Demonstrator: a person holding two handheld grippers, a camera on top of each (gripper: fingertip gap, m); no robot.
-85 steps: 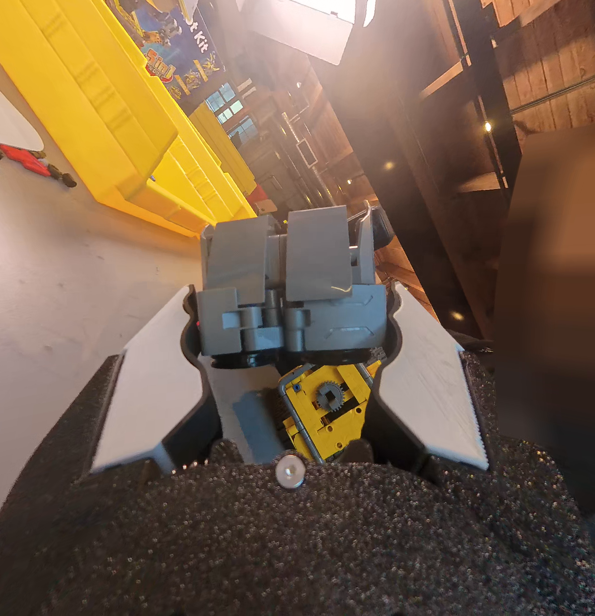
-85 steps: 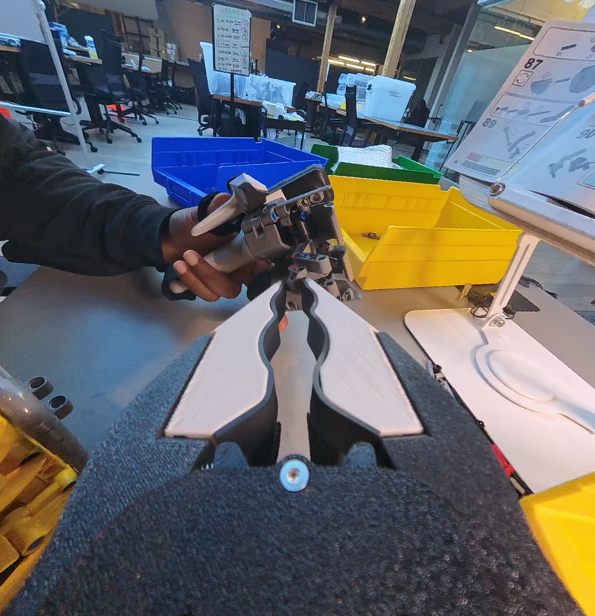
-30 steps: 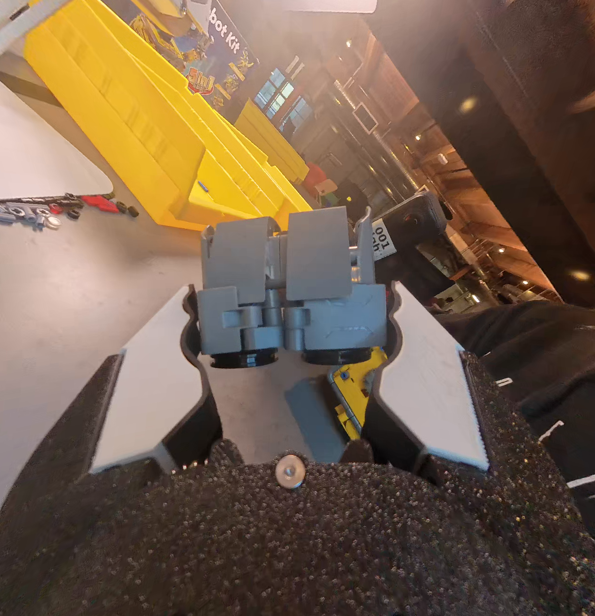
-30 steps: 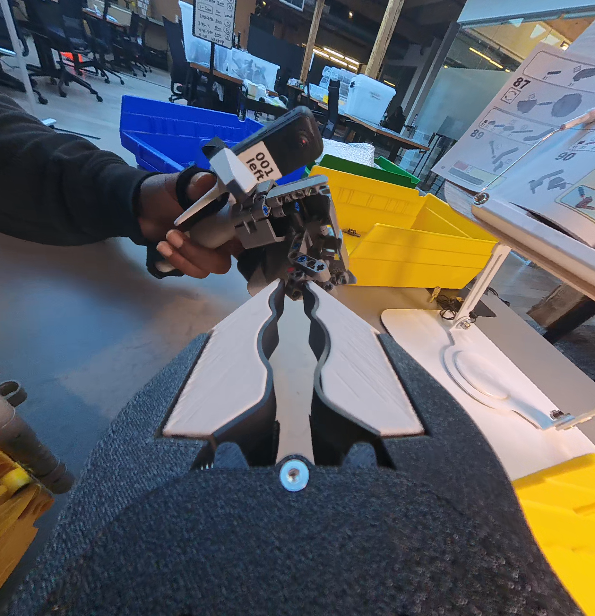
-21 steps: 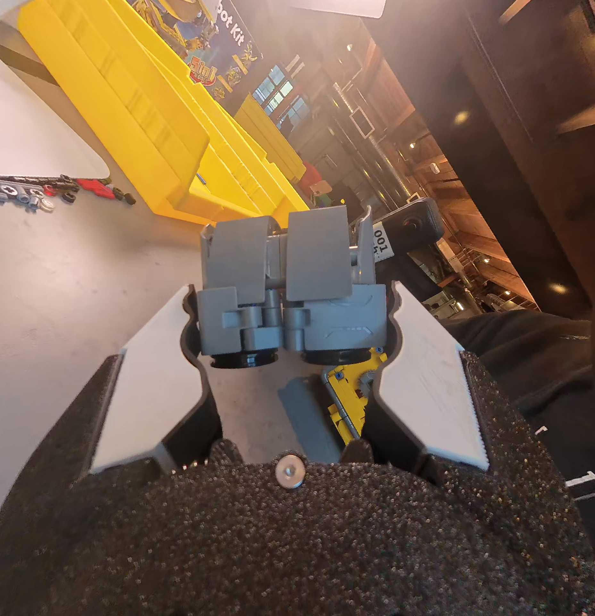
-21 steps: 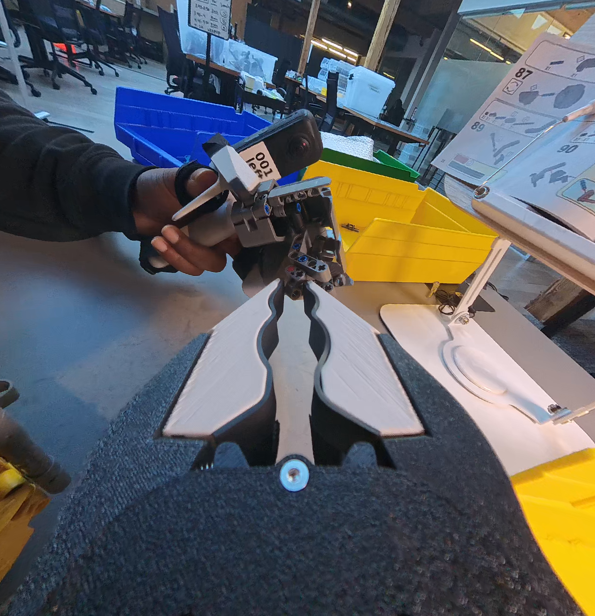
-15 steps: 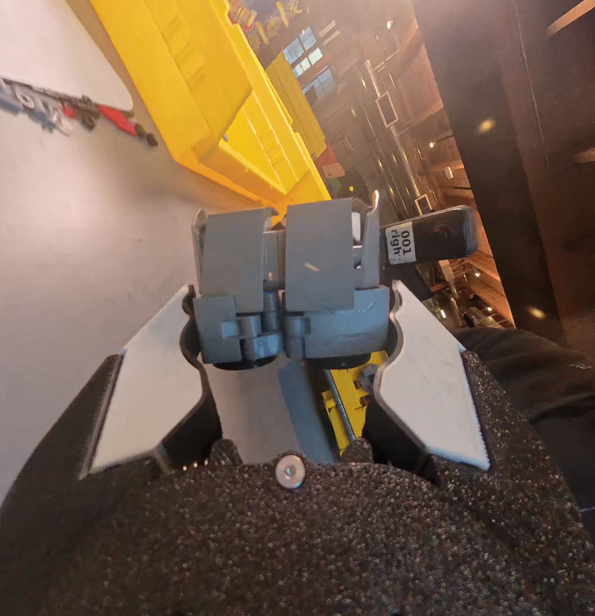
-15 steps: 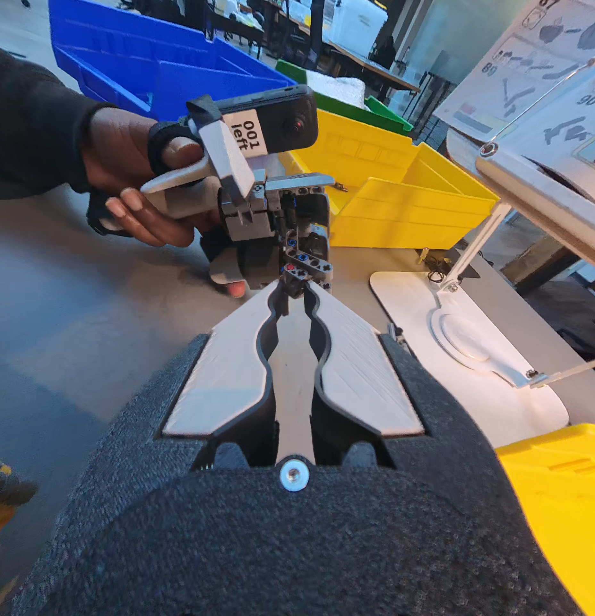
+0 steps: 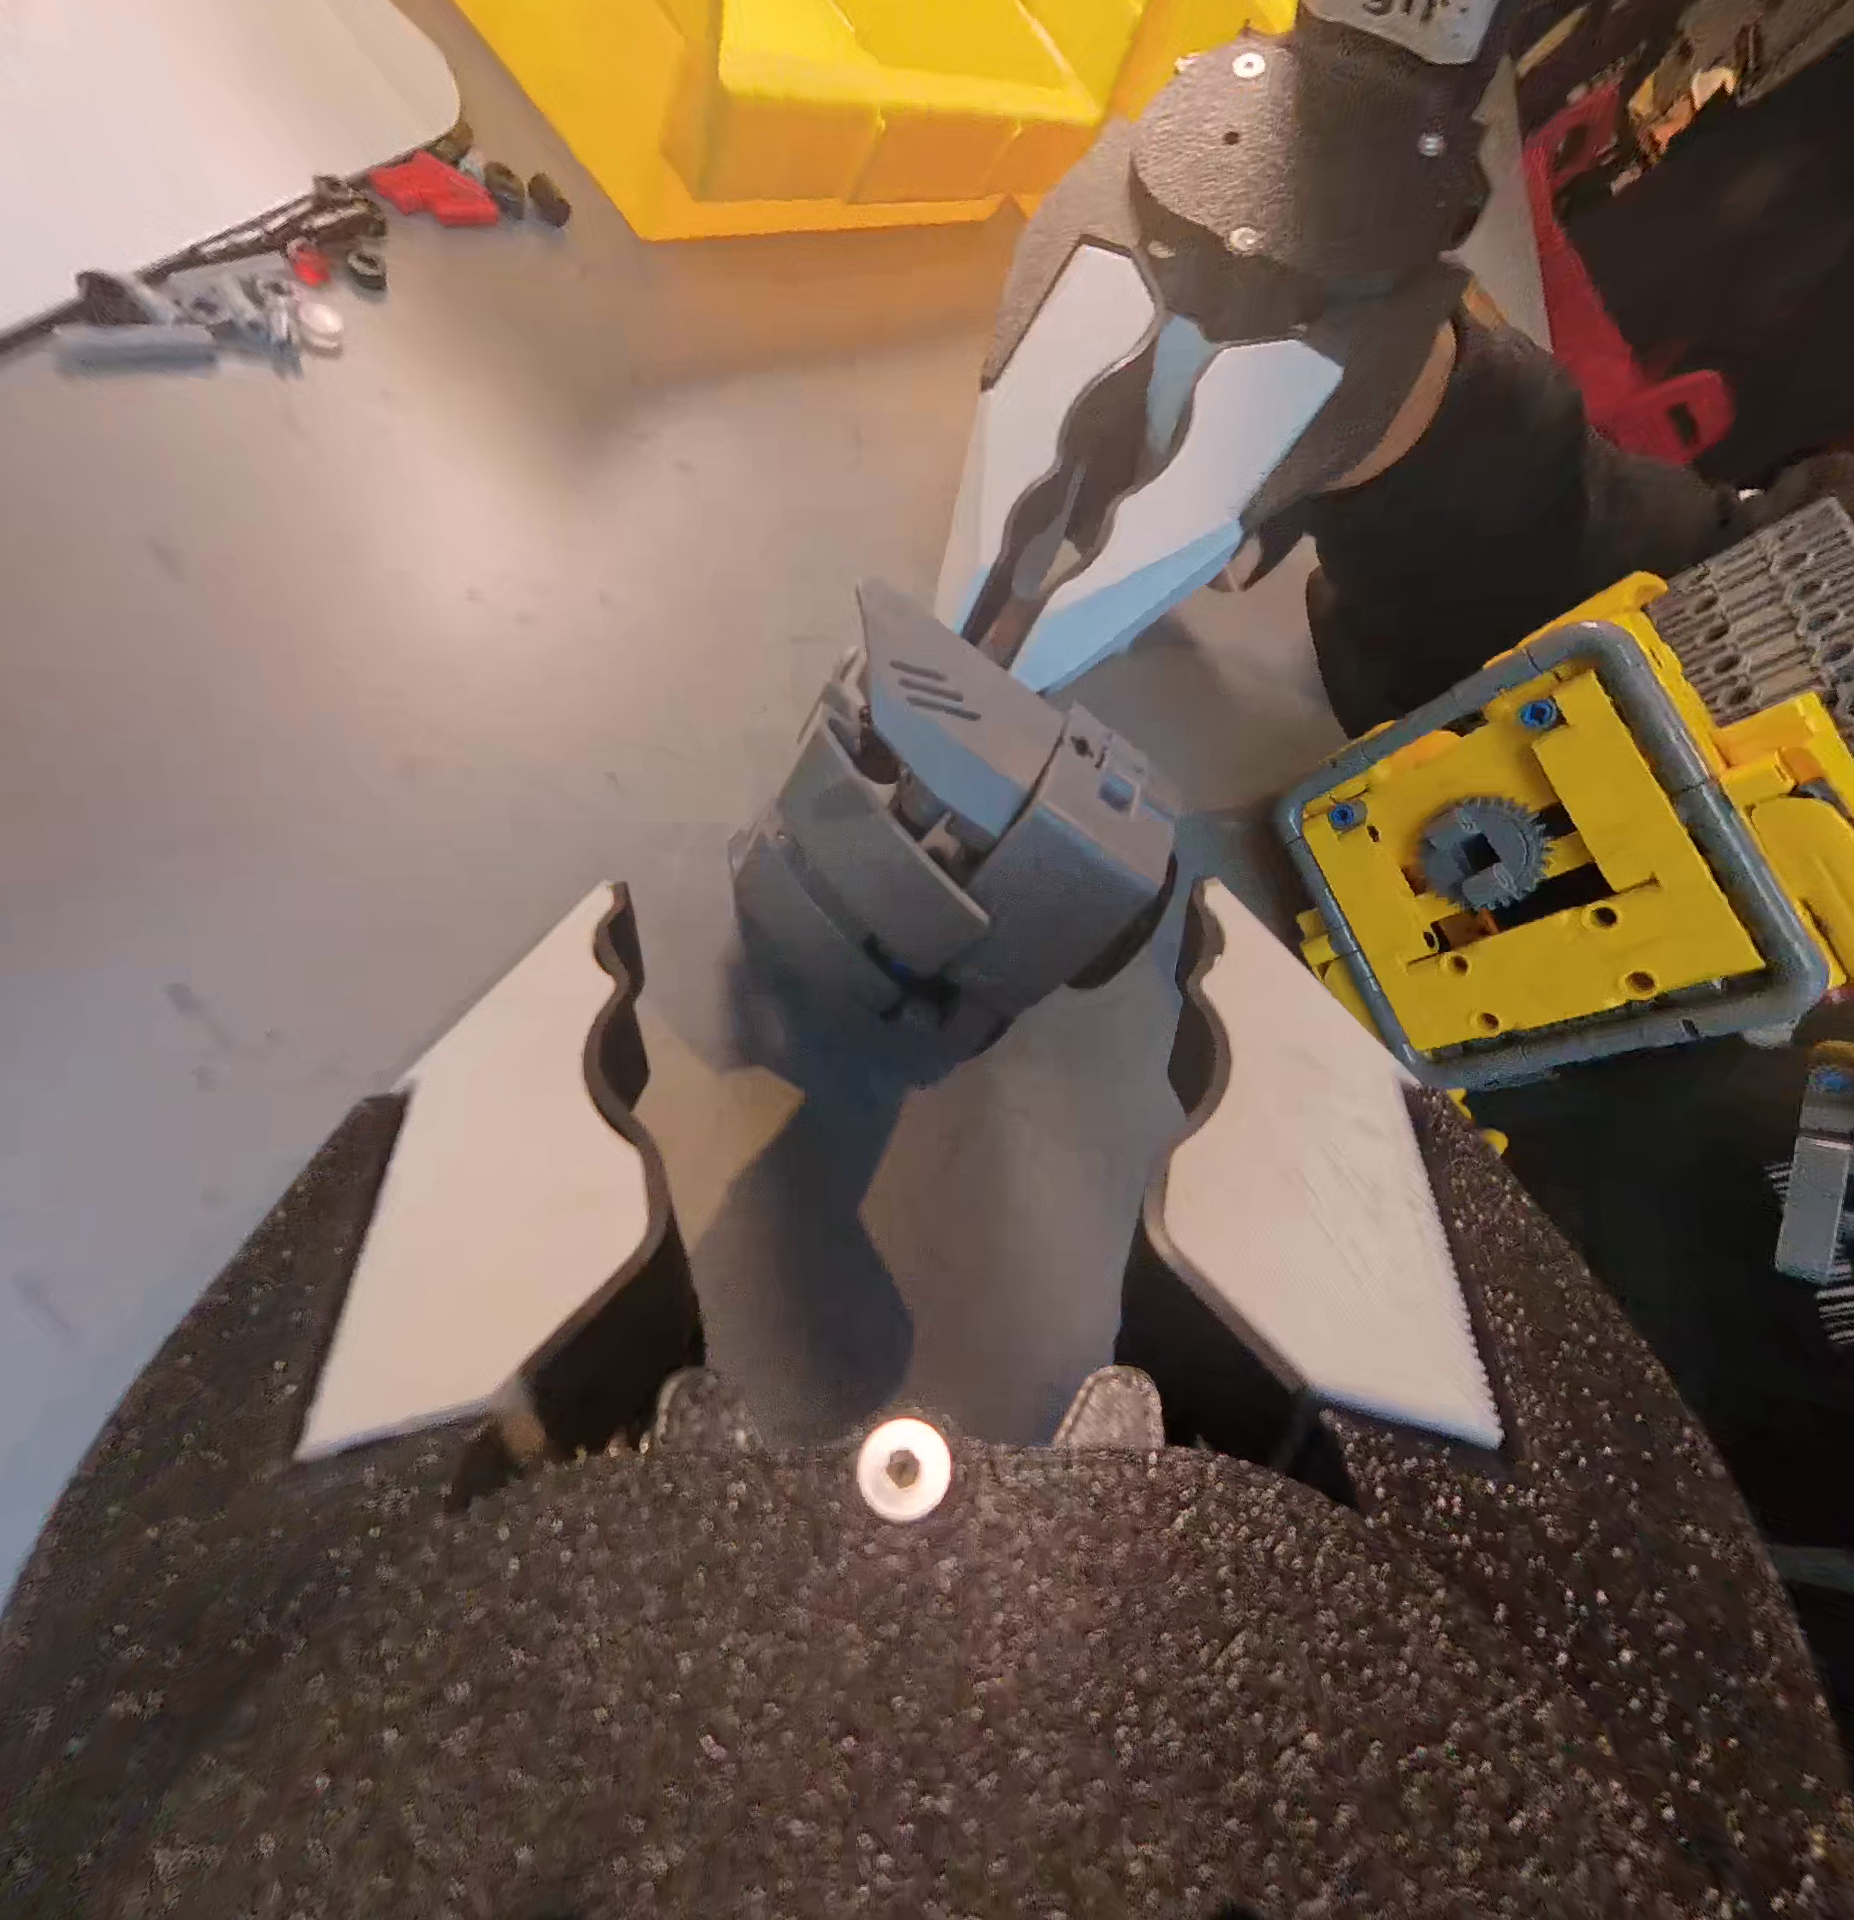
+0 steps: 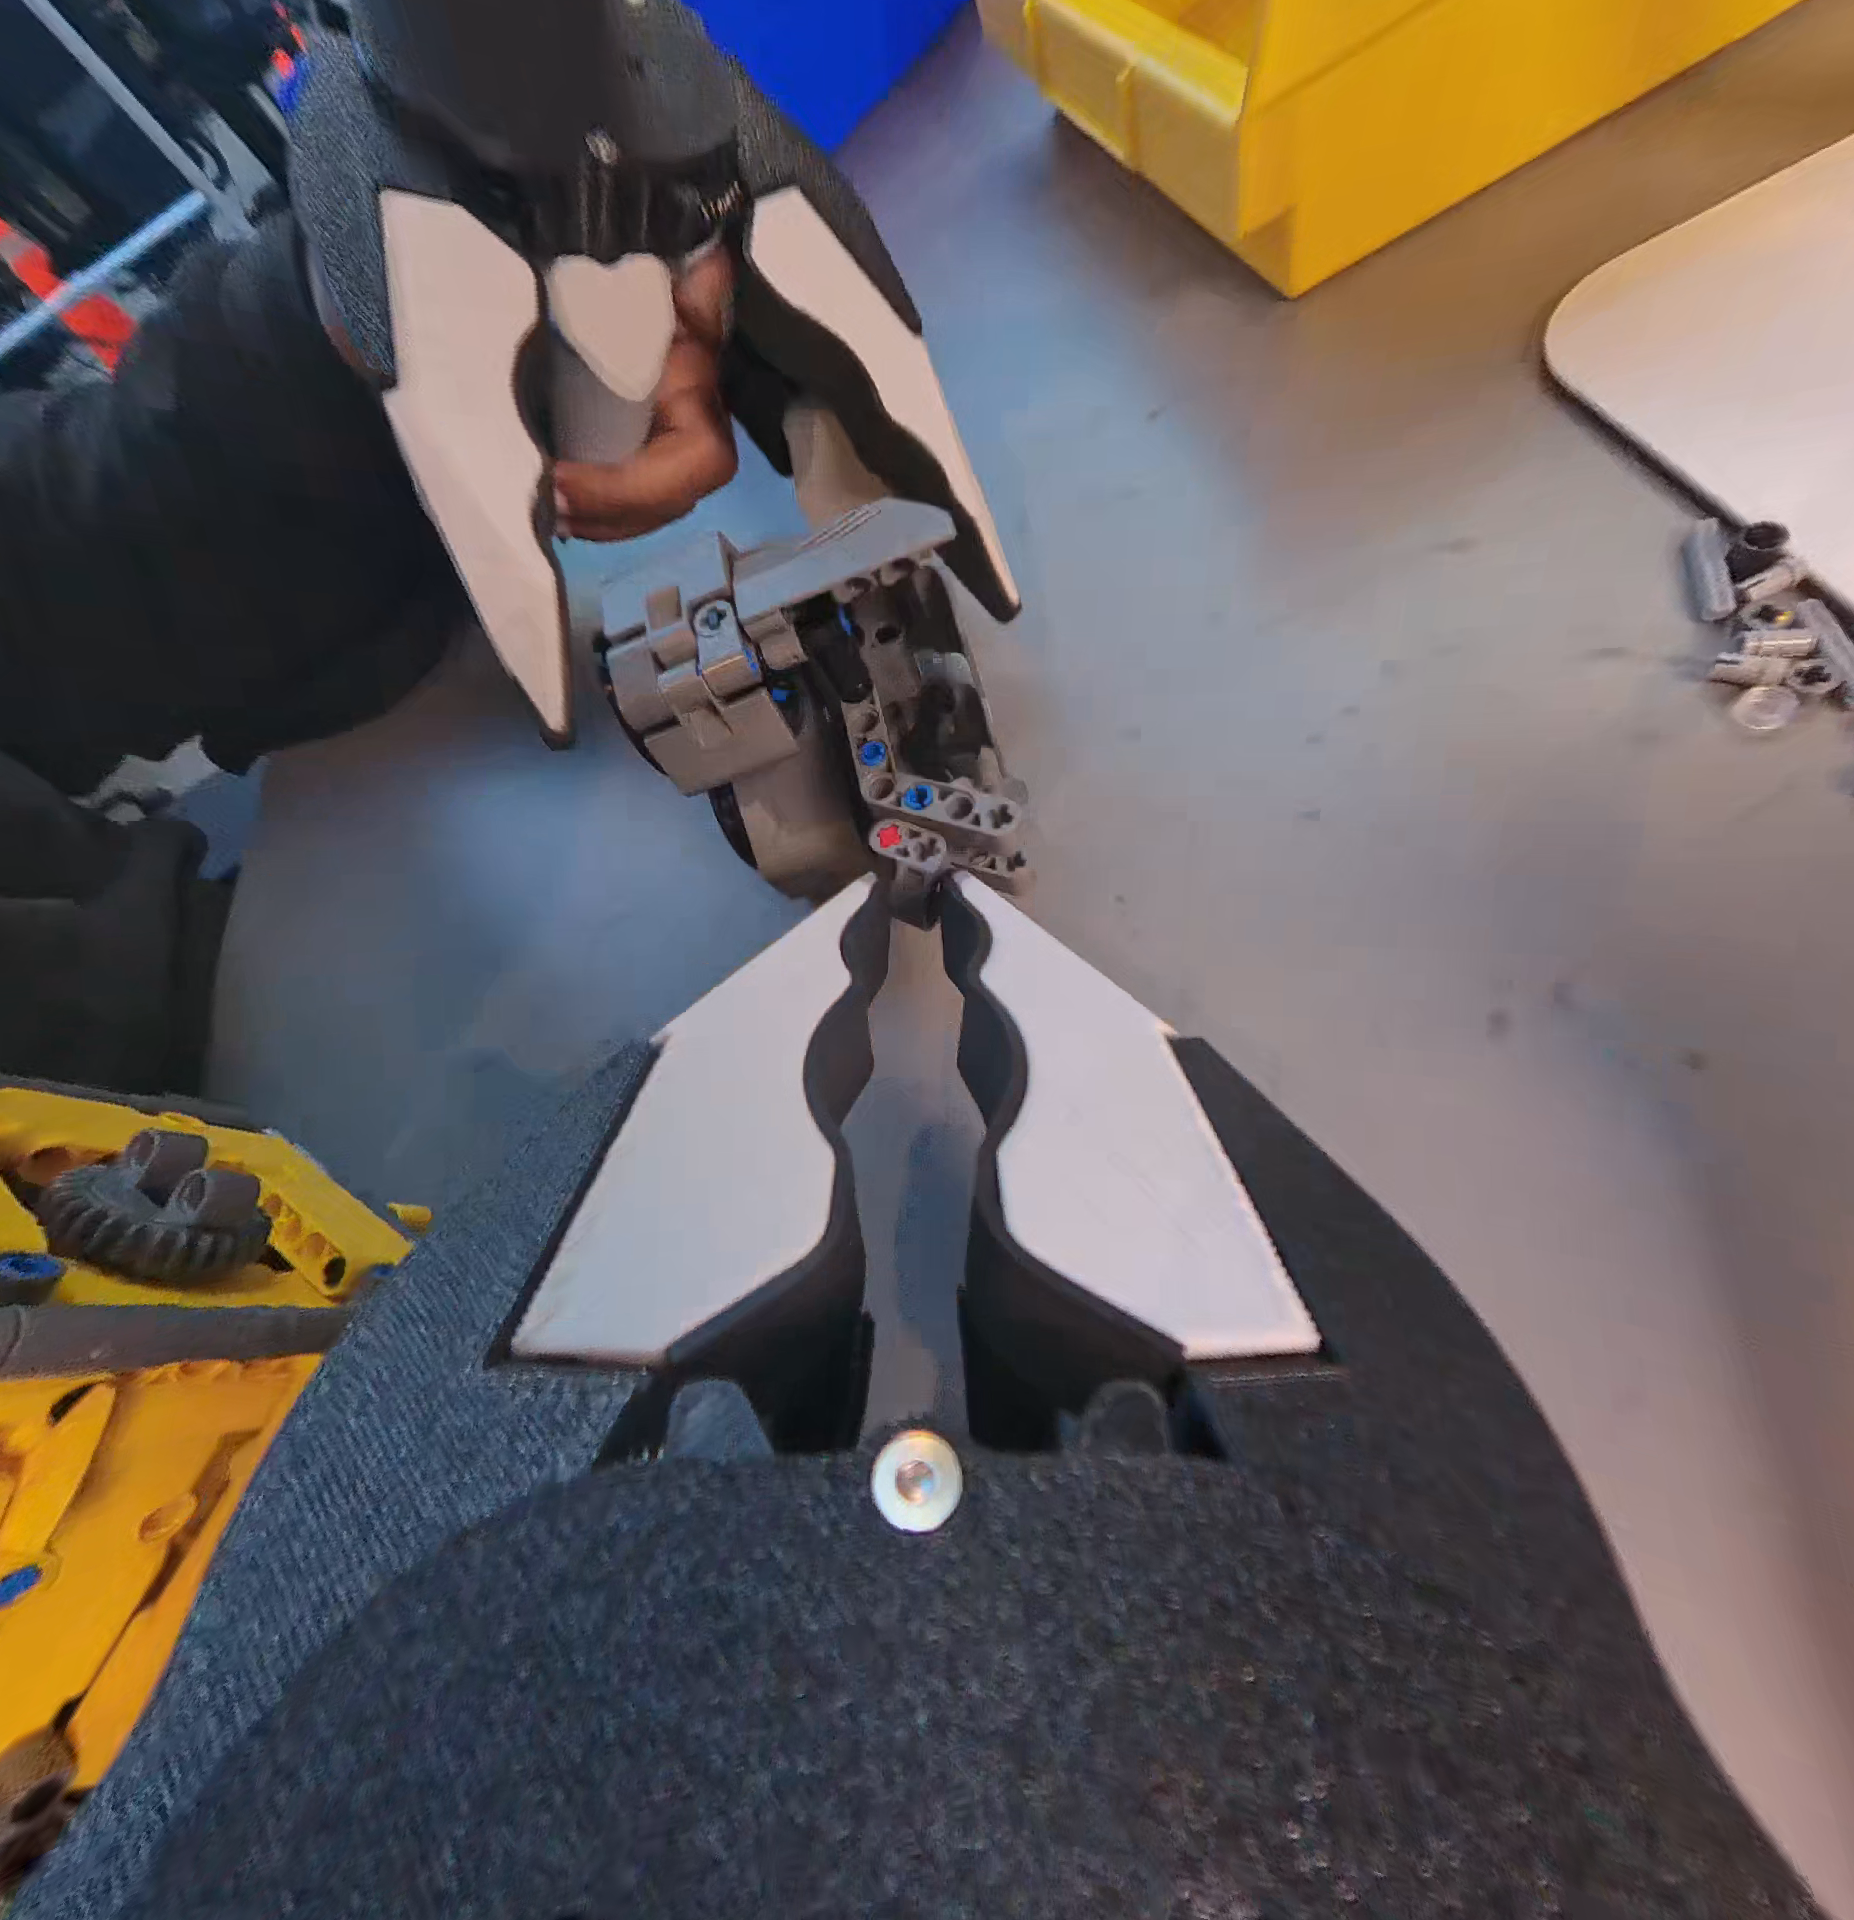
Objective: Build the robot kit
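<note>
A grey brick-built assembly (image 9: pixel 954 831) lies low over the grey table, just past my left gripper's fingertips. My left gripper (image 9: pixel 902 894) is open: table shows between its left finger and the assembly. My right gripper (image 10: pixel 910 894) is shut on a small grey beam end at the near side of the assembly (image 10: pixel 736 707). It also shows in the left wrist view (image 9: pixel 1006 665), pinching the assembly's far end. In the right wrist view the left gripper (image 10: pixel 783 670) straddles the assembly's far side, with a person's hand (image 10: pixel 642 468) behind it.
A yellow and grey brick model (image 9: pixel 1525 883) stands right of the assembly and shows at the lower left of the right wrist view (image 10: pixel 175 1278). Yellow bins (image 9: pixel 850 104) stand at the back. Loose small parts (image 10: pixel 1775 634) lie beside a white stand base (image 10: pixel 1733 364).
Both grippers have tipped down towards the table. The grey assembly has slid forward out of the left jaws and turned; the right gripper still pinches its end.
</note>
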